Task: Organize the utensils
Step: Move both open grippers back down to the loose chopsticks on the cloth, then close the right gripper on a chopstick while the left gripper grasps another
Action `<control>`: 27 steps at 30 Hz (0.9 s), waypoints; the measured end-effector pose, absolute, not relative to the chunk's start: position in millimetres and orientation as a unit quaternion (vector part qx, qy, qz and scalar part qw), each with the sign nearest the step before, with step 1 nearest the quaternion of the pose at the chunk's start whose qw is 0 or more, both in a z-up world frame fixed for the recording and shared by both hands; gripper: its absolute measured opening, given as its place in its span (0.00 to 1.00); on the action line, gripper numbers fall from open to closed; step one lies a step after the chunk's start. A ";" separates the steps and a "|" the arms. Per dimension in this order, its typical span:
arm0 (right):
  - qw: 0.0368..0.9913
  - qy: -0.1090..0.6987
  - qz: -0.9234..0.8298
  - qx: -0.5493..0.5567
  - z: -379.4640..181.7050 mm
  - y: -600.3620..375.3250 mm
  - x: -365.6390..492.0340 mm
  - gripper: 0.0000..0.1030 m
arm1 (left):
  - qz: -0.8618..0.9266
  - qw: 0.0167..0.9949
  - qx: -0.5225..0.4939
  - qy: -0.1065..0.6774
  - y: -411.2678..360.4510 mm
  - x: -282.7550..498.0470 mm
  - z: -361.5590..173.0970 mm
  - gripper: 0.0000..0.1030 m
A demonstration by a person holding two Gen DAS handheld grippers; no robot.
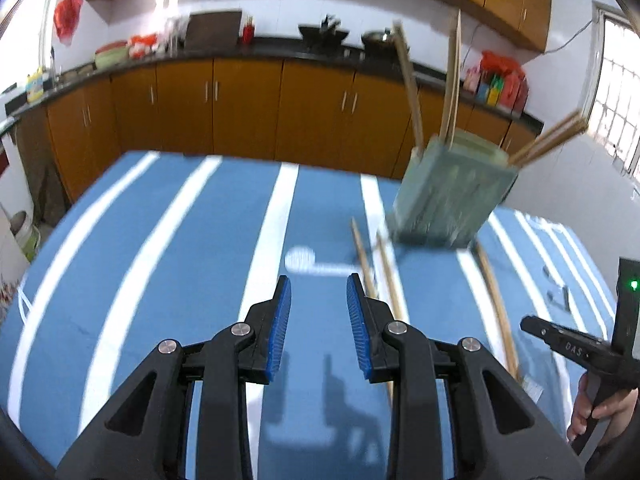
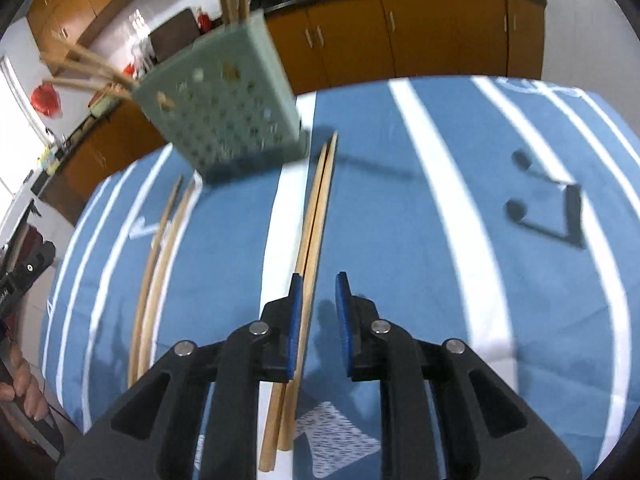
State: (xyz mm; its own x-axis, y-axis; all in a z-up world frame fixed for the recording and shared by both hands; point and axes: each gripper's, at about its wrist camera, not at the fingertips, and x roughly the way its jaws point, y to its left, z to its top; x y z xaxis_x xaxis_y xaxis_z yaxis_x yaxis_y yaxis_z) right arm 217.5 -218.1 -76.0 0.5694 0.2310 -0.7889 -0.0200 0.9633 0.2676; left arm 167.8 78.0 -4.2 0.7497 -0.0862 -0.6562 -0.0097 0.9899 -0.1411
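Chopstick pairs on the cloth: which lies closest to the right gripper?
The pair running up between the right gripper fingers; the other loose pair lies off to its left.

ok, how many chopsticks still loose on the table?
4. One pair lies on the cloth beside the right gripper's left finger. A second pair lies further left, below the green holder. More stand in the holder; motion blur may hide others.

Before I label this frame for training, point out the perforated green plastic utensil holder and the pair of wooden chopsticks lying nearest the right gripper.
perforated green plastic utensil holder (image 2: 228, 108), right wrist view, holed side wall.
pair of wooden chopsticks (image 2: 318, 216), right wrist view, mid-shaft.
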 end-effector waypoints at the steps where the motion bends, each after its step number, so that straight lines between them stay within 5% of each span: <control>1: 0.876 0.462 0.072 0.113 -79.6 -214.7 217.8 0.17 | -0.022 0.931 -0.068 0.358 78.0 166.3 -9.7 0.29; 27: 0.884 0.460 0.058 0.065 -85.7 -209.5 222.7 0.09 | -0.055 0.910 -0.066 0.406 47.9 169.8 -46.6 0.29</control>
State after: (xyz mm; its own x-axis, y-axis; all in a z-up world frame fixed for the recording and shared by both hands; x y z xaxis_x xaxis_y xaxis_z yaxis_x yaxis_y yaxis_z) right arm 222.7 -209.5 -85.7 0.5697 0.1629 -0.8055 -0.0427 0.9847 0.1690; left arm 169.8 47.9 -46.6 0.6636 -0.1543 -0.7320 0.0472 0.9852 -0.1648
